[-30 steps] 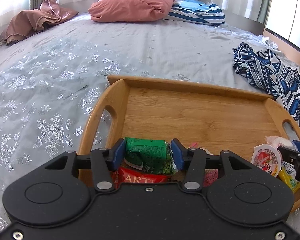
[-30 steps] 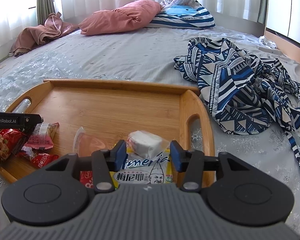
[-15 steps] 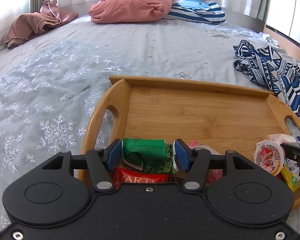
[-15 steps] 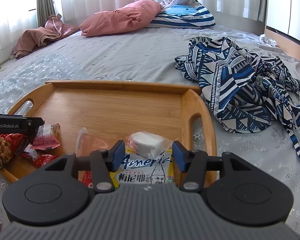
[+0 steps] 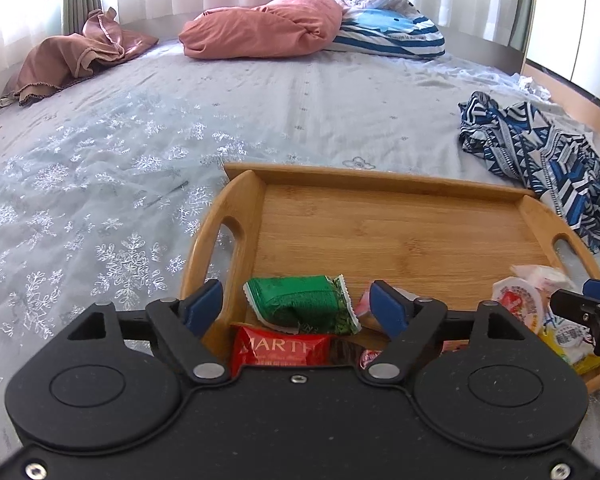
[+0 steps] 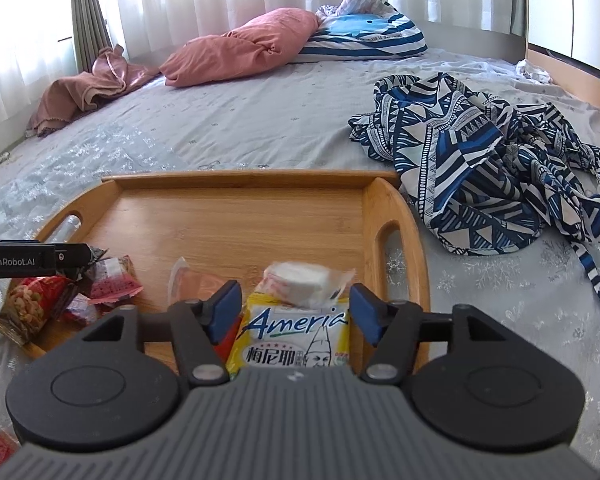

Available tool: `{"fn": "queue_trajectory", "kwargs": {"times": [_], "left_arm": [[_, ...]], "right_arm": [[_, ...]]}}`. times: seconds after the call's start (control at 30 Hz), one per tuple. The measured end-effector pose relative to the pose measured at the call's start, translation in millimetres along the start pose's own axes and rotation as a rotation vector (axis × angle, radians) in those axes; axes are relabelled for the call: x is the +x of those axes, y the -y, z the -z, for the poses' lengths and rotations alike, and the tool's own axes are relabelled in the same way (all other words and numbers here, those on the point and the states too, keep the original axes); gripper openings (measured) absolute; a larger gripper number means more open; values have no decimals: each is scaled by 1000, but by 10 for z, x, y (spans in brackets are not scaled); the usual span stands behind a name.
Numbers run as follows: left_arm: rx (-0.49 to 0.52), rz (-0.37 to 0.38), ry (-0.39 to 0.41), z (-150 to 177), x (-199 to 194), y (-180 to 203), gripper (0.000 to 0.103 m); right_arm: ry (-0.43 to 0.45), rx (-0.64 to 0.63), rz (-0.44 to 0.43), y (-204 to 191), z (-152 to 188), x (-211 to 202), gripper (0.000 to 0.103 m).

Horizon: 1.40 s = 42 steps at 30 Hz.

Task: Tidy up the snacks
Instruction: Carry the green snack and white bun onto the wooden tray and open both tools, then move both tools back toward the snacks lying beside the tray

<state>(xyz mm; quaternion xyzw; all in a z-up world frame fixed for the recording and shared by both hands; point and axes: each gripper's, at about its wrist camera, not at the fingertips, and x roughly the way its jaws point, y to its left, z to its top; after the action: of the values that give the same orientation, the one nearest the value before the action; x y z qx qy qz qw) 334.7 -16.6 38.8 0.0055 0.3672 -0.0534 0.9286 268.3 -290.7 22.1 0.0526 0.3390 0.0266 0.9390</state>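
Both grippers are letting go of snacks over the wooden tray (image 5: 380, 240). On the left gripper (image 5: 298, 304) the jaws are opening, and the green snack pack (image 5: 300, 304) sits between the blue pads with a gap on each side. It lies on top of the red snack pack (image 5: 276, 350), at the near left corner of the tray. On the right gripper (image 6: 296, 308) the jaws are opening too. The white wrapped snack (image 6: 300, 282) sits between its pads, resting on the yellow snack bag (image 6: 296, 340) near the right handle of the tray. Its wrapper tip looks blurry, so it may be wobbling a bit.

To do this step well, I think each hand should wait until the pads are clear of the wrappers. Then it should pull back slowly, so no pad catches a crinkly edge and drags the snack out. The green pack is perched on another pack, so it could slide off if it gets bumped. The far half of the tray is bare wood, so later snacks could go there and not pile up. Off to the right, the blue patterned cloth (image 6: 500, 168) lies on the bed (image 5: 140, 160), just beside the tray.
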Motion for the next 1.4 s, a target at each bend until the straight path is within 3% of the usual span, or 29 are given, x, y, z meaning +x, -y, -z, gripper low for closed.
{"fn": "queue_trajectory", "kwargs": {"times": [0.47, 0.93, 1.17, 1.3, 1.4], "left_arm": [[33, 38, 49, 288, -716, 50, 84], [-5, 97, 88, 841, -1366, 122, 90], [27, 61, 94, 1173, -1490, 190, 92], [97, 18, 89, 1295, -1523, 274, 92], [119, 25, 92, 1336, -1567, 321, 93]], "right_arm": [[77, -46, -90, -129, 117, -561, 86], [126, -138, -144, -315, 583, -1106, 90], [98, -148, -169, -346, 867, -1219, 91], [86, -174, -164, -372, 1003, -1263, 91], [75, -183, -169, -394, 1091, -1284, 92]]}}
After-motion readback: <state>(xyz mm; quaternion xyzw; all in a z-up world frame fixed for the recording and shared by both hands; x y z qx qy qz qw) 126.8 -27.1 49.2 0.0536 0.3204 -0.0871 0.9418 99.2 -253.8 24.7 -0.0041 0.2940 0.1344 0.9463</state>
